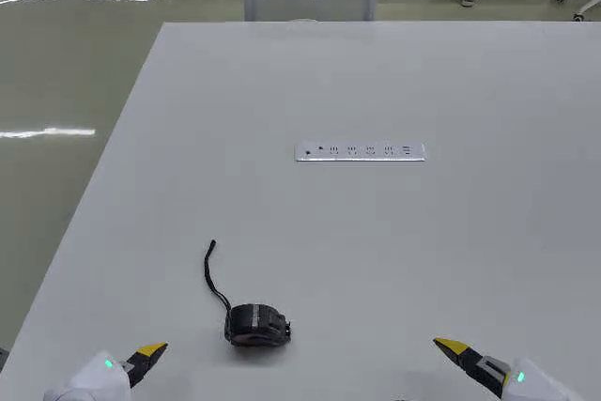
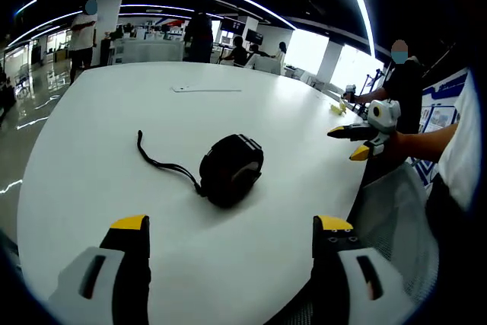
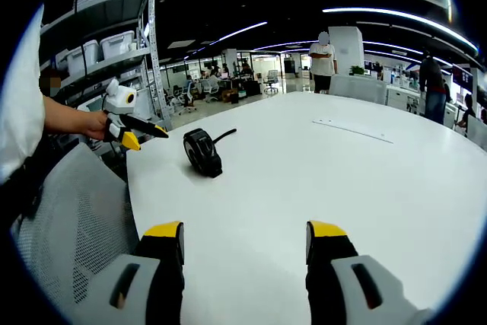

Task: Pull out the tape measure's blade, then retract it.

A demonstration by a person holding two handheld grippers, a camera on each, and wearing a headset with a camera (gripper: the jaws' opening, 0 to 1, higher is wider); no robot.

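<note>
Your left gripper [image 2: 232,224] has its yellow-tipped fingers spread wide with nothing between them, and your right gripper [image 3: 243,227] is just as wide and just as empty. Both are at the near edge of the white table [image 1: 394,251]. Just ahead of the left fingers lies the tape measure [image 2: 232,169], touched by neither gripper. It is a rounded black case with the blade in, its black cord [image 2: 163,164] trailing away from the fingers. From the right fingers it sits ahead and off to the left, and a white power strip [image 1: 360,152] lies well beyond it.
</note>
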